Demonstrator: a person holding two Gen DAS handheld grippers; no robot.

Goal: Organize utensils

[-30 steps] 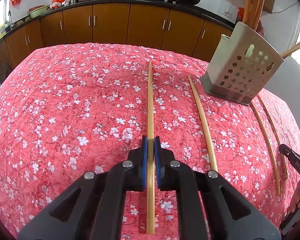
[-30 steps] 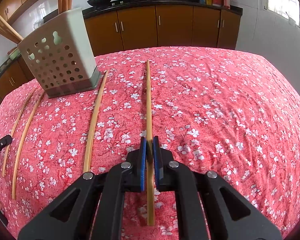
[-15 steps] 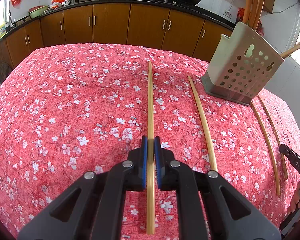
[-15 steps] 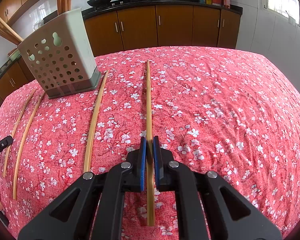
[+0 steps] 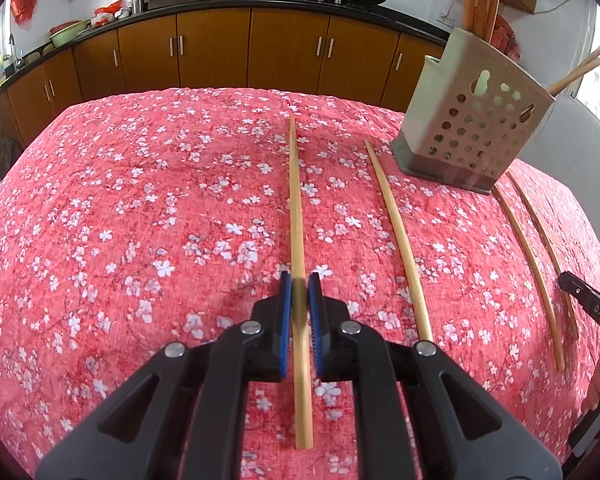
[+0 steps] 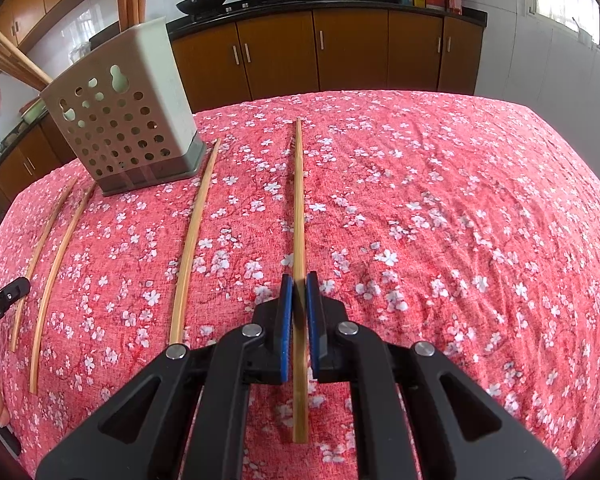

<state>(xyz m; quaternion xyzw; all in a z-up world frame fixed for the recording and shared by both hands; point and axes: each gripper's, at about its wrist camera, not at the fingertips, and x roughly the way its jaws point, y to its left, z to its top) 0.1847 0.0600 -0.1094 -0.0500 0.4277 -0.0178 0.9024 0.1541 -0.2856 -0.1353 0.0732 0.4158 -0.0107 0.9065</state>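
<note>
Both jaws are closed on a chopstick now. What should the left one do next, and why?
Probably lift the left gripper straight up a little. Its jaws are shut on the chopstick, which seems to lie low along the floral cloth. Clearing the cloth first should let it swing right toward the perforated holder, where other sticks already stand.

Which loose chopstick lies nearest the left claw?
The lone chopstick just right of the left claw, its far tip near the holder. The thin pair lies farther right, past the holder's corner.
</note>
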